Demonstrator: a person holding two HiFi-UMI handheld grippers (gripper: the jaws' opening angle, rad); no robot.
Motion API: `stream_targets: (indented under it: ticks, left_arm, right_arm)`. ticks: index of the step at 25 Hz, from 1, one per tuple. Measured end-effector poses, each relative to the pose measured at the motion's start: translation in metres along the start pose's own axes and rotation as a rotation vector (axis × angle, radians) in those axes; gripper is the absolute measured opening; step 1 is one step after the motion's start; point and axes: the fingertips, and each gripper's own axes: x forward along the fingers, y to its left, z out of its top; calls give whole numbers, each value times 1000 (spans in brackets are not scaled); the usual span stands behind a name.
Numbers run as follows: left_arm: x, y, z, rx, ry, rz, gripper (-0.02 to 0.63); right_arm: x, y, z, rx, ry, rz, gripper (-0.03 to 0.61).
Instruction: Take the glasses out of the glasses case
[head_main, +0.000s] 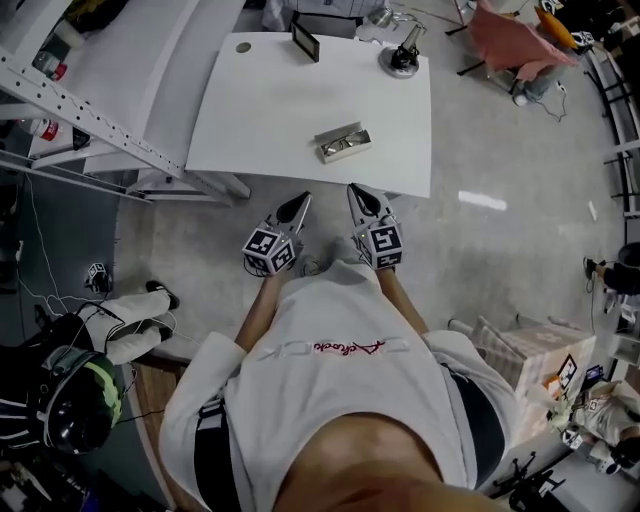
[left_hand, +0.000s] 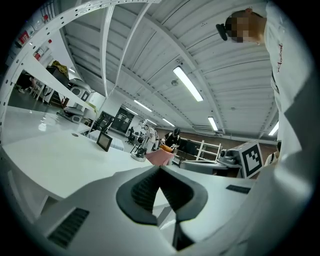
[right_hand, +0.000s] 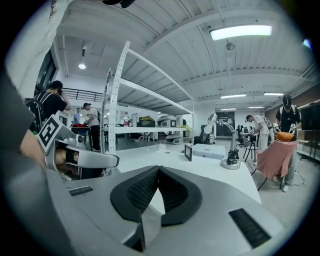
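An open glasses case (head_main: 343, 142) lies on the white table (head_main: 260, 120), right of its middle, with glasses (head_main: 345, 144) resting inside. Both of my grippers hover side by side just short of the table's near edge, pointing at it. The left gripper (head_main: 303, 199) is shut with nothing between its black pads (left_hand: 148, 189). The right gripper (head_main: 355, 190) is shut and empty as well, its pads (right_hand: 175, 192) meeting at the tip. The case lies ahead of the right gripper, well apart from it. Neither gripper view shows the case.
A small dark screen (head_main: 305, 41) and a black stand (head_main: 400, 60) sit at the table's far edge, a round disc (head_main: 243, 47) at its far left. A metal shelf rack (head_main: 70, 110) runs along the left. A pink-draped chair (head_main: 515, 40) stands far right.
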Motion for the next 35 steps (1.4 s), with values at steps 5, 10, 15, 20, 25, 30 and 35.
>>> stream_targets:
  ticks: [5, 10, 15, 20, 25, 30, 35]
  left_arm:
    - [4, 12, -4, -6, 8, 14, 0]
    - [17, 24, -5, -15, 16, 25, 0]
    - [40, 36, -2, -8, 35, 23, 0]
    - [64, 47, 7, -10, 37, 30, 0]
    - [79, 49, 10, -17, 48, 34, 0]
    - [77, 50, -7, -40, 92, 52, 0]
    - [73, 52, -30, -87, 138, 63, 0]
  right_arm:
    - [10, -5, -7, 12, 10, 3, -3]
    - [26, -15, -13, 19, 19, 9, -3]
    - [42, -33, -18, 39, 23, 14, -3]
    - [60, -53, -17, 51, 26, 24, -3]
    - [68, -65, -25, 72, 58, 37, -3]
    - [64, -60, -49, 103, 120, 63, -3]
    - [61, -55, -78, 138, 186, 82, -3]
